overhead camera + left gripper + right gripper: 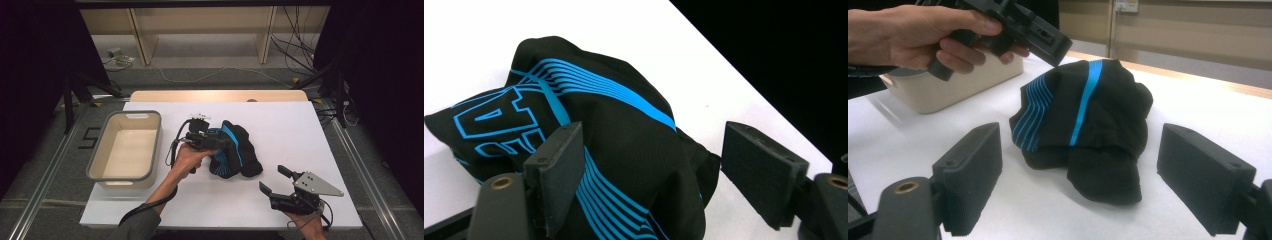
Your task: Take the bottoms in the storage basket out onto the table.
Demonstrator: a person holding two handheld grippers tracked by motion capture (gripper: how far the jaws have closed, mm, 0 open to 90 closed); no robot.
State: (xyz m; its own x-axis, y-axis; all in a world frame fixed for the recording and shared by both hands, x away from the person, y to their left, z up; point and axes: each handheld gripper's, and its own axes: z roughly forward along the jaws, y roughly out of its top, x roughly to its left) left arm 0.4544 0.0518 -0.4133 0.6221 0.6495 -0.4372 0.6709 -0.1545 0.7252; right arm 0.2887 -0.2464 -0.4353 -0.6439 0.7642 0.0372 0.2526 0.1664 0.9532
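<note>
The black garment (pixel 235 150) is lying in a soft, crumpled heap at the centre of the high view, on the smooth white table (pixel 300 130). Bright blue stripes are running across its matte fabric. The left gripper (pixel 220 144) is hovering over the heap's left edge, a hand (pixel 186 159) wrapping its handle.

In the left gripper view, the cloth is bulging up between the two flat, ribbed black pads (pixel 556 175). The left pad is brushing against the fabric at lower left, the right pad is standing clear at lower right, so the jaws are spread and pinching nothing. This view is also showing blocky blue outlined lettering (pixel 499 117) at centre left of the frame; it is lying skewed and I cannot read it.

The right gripper (pixel 274 180) is sitting at the lower right of the high view, its grey three-cornered plate on top, jaws gaping wide, well apart from the garment. Its own view is catching the garment from table level, a rounded lump with one broad blue band (pixel 1087 95) and a fan of thin lines.

A cream rectangular tub (pixel 126 150) with a grey rim and rounded corners is resting at centre left of the high view, near the garment.
</note>
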